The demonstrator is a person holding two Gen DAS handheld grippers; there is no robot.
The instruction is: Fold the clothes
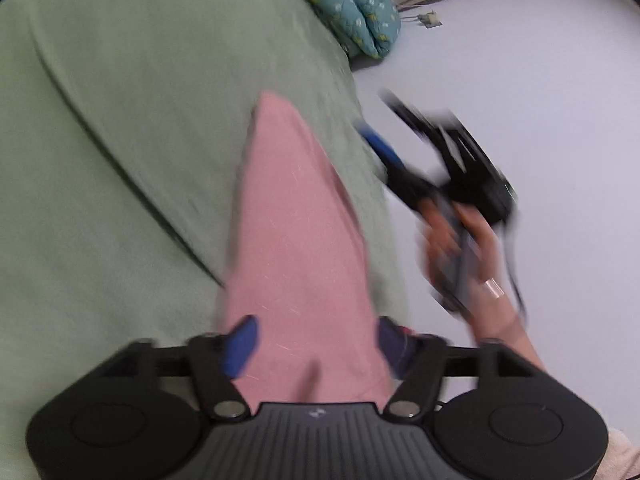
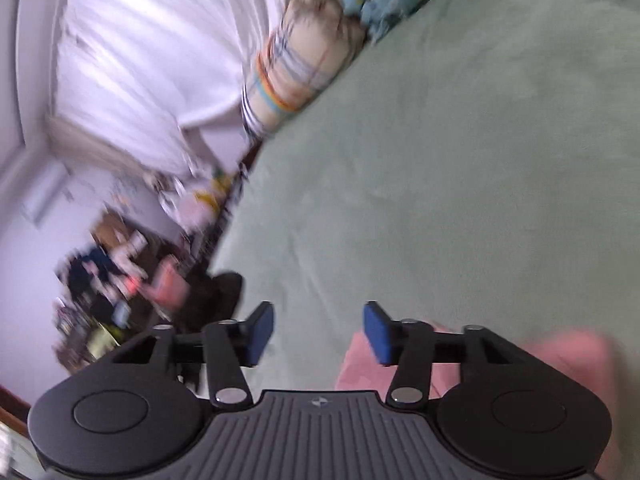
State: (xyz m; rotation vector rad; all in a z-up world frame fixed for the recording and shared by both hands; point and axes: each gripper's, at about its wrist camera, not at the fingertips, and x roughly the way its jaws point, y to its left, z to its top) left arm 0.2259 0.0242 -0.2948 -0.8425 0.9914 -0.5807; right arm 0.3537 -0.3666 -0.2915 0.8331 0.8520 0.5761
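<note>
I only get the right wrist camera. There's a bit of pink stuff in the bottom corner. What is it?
Observer: It's a pink garment, lying as one long narrow strip on the green sheet.
Operator: Are the other tongs holding it?
Observer: No. The left tongs stand open over the strip's near end, without pinching it.
Operator: Where are my tongs from over there?
Observer: The right tongs look blurred, off to the right of the strip near the sheet's edge, carried in a hand.
</note>
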